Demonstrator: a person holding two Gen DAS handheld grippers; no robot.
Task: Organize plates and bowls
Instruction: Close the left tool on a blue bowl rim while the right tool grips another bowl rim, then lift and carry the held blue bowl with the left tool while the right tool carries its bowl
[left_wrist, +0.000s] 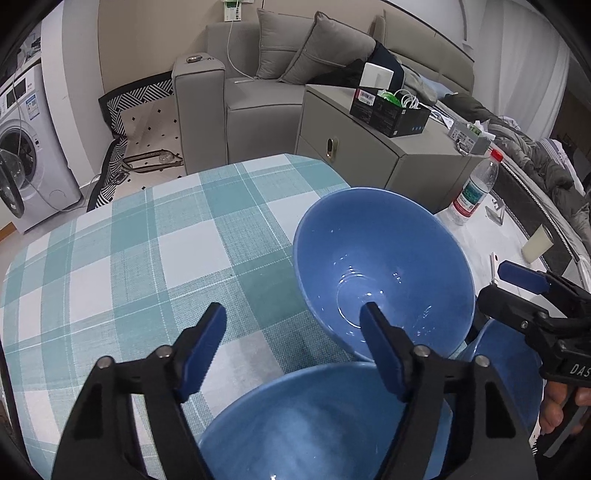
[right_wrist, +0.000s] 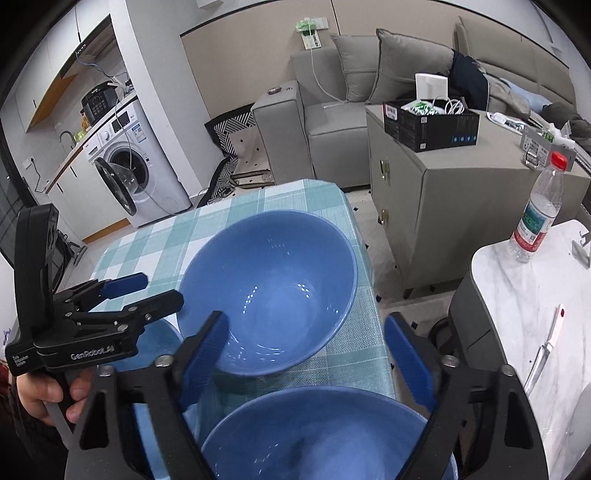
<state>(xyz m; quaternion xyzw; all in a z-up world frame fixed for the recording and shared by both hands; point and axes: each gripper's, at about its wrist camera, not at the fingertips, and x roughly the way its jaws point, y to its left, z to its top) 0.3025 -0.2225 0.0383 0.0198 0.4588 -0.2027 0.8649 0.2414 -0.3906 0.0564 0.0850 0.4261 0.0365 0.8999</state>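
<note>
Three blue bowls stand on the teal checked tablecloth (left_wrist: 129, 258). The far bowl (left_wrist: 384, 273) also shows in the right wrist view (right_wrist: 269, 291). A second bowl (left_wrist: 317, 424) lies close under my left gripper (left_wrist: 295, 347), which is open and empty. A third bowl (left_wrist: 506, 365) lies under my right gripper (left_wrist: 513, 280), partly hidden. In the right wrist view my right gripper (right_wrist: 310, 350) is open and empty above the near bowl (right_wrist: 325, 435). My left gripper (right_wrist: 147, 288) is at the left, over another bowl (right_wrist: 155, 350).
A grey cabinet (right_wrist: 443, 184) with a black box (right_wrist: 432, 125) stands behind the table. A white marble table (right_wrist: 524, 295) at the right holds a water bottle (right_wrist: 539, 214) and a knife (right_wrist: 546, 347). A sofa (left_wrist: 258, 85) and washing machine (left_wrist: 26, 144) stand farther back.
</note>
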